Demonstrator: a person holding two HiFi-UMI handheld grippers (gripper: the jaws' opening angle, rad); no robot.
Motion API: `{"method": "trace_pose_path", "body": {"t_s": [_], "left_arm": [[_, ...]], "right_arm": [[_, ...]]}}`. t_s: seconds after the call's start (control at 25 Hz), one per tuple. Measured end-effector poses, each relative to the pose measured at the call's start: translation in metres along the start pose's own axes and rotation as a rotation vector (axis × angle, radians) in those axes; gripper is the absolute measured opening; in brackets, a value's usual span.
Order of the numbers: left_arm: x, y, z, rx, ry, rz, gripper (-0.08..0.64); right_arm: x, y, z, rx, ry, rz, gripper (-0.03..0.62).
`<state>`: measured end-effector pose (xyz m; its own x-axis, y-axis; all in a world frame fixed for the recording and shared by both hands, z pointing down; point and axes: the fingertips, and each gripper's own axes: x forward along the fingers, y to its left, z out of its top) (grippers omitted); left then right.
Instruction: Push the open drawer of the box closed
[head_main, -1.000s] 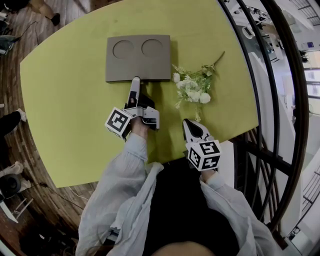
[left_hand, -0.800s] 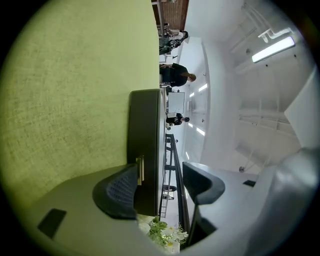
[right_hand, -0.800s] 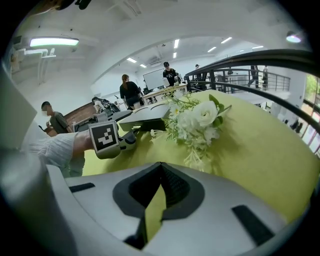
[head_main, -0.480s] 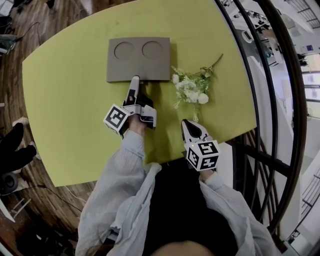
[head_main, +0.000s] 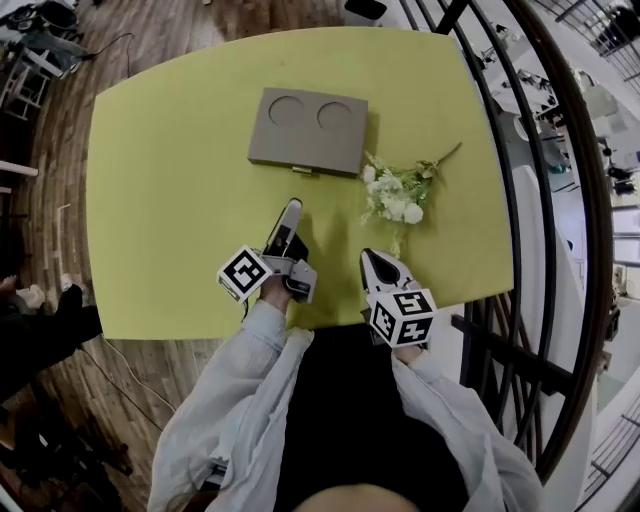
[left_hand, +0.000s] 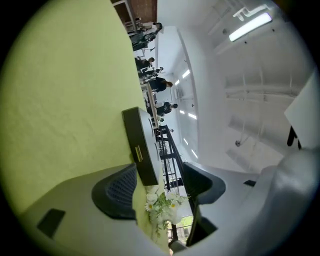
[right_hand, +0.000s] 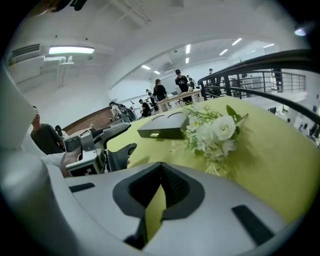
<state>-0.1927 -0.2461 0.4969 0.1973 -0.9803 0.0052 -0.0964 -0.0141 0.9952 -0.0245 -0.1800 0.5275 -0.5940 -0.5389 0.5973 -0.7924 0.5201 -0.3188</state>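
The flat grey-brown box (head_main: 308, 130) with two round recesses lies on the green table's far half. Its drawer front, with a small gold handle (head_main: 300, 172), looks flush with the box body. My left gripper (head_main: 290, 212) is rolled on its side, points at the box and stands a short way off it. Its jaws have just been opening further and are open with nothing between them. In the left gripper view the box (left_hand: 141, 145) is framed beyond the left gripper (left_hand: 160, 187). My right gripper (head_main: 373, 258) hovers over the near table edge, its pads (right_hand: 172, 187) together.
A sprig of white flowers (head_main: 398, 195) lies right of the box, ahead of the right gripper. The green table (head_main: 170, 200) ends near the person's body. A black railing (head_main: 530, 200) runs along the right side. People stand far off in both gripper views.
The left gripper has drawn back from the box's front edge toward the person, leaving bare table between them. The right gripper has hardly shifted.
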Motion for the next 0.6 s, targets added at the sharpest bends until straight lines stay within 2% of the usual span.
{"method": "trace_pose_path", "body": {"t_s": [0.12,0.2,0.32,0.44,0.6], "left_arm": [[-0.033,0.001,0.003,0.176,0.008,0.061,0.299],[-0.052,-0.007,0.001,0.271,0.008,0.075,0.299],[-0.081,-0.030,-0.006,0.417,0.005,0.074,0.299],[-0.104,-0.056,-0.022,0.565,0.047,0.050,0.299],[-0.129,-0.082,-0.043,0.809,0.081,0.048,0.282]], "right_arm": [[-0.005,0.011,0.002,-0.020,-0.017,0.050,0.008],[-0.013,0.015,0.002,-0.029,-0.027,0.071,0.008],[-0.032,0.022,0.004,-0.045,-0.048,0.092,0.008],[-0.053,0.027,0.012,-0.072,-0.081,0.101,0.006],[-0.076,0.026,0.022,-0.111,-0.132,0.117,0.006]]}}
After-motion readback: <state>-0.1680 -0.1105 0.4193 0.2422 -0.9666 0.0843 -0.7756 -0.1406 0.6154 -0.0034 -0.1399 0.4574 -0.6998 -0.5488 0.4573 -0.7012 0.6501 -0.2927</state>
